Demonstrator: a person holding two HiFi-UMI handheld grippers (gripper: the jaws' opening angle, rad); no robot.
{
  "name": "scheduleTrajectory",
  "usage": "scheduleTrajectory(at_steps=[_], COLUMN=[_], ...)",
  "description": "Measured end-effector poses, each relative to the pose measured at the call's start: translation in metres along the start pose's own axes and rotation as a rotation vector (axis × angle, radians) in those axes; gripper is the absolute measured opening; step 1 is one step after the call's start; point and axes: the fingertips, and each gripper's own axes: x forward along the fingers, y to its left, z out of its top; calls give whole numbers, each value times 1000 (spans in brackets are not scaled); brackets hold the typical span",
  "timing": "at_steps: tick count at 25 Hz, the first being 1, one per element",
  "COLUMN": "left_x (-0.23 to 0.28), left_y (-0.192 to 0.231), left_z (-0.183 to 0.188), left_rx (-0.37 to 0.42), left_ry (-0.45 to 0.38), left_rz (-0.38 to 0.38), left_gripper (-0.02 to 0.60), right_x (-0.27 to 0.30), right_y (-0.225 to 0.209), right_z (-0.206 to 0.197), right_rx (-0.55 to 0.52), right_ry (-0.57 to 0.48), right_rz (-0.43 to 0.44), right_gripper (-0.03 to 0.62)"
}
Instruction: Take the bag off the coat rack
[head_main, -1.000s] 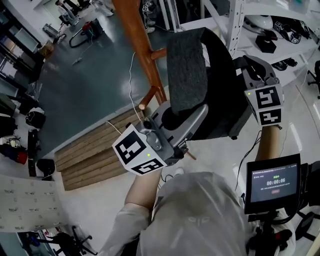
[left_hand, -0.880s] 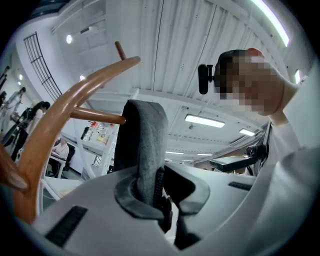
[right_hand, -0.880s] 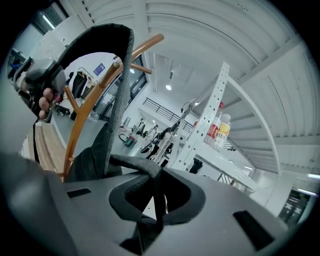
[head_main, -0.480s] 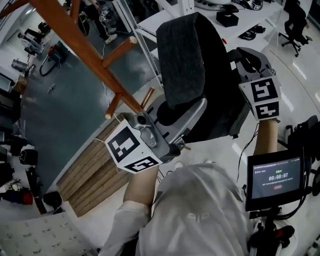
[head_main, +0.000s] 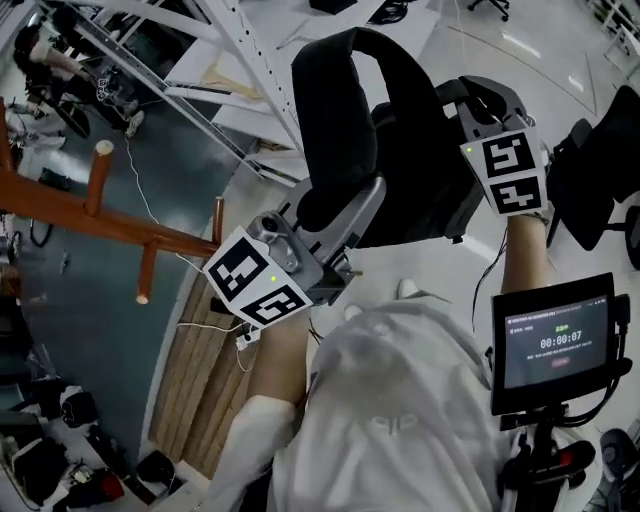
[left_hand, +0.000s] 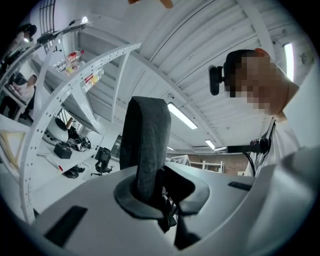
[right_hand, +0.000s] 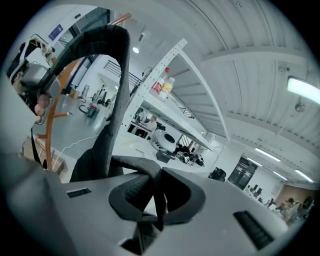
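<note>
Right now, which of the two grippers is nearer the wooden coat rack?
The left gripper, clamped on the dark bag: the orange coat rack is beside it, while the right gripper grips the bag's far side.

Bag (head_main: 400, 140): one, dark felt.
Grippers: two, the left gripper (left_hand: 150, 192) and the right gripper (right_hand: 152, 192).
Marker cubes: two, the left cube (head_main: 258, 290) and the right cube (head_main: 507, 172).
Coat rack (head_main: 80, 215): one, reddish wood. Pegs in view on it: three, an upper peg (head_main: 98, 170), a lower peg (head_main: 147, 275) and a near peg (head_main: 218, 215).
Screen (head_main: 555, 343) with a timer: one.
Stack of boards (head_main: 200, 390) on the floor: one.
Bottles (right_hand: 162, 86) on the shelf, right gripper view: two.
</note>
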Motion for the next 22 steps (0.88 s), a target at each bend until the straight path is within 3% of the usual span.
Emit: scheduleTrajectory(at_steps=[7,15,22], left_x=[45,49,42], left_y=[-8,0,-6], left_z=[-37,-75,-119], left_rx=[-79,-198,-238], left_ry=[82,149,246], left_rz=[-90,-141,-148], left_gripper=[34,33,34], right_x=[-33,-50,-71], right_y=[-38,-30,-14], right_z=[-67,-120,-173], right_rx=[74,137,248], right_ry=[125,224,299], right_rz=[-83,-130,-168], right_gripper=[44,44,44])
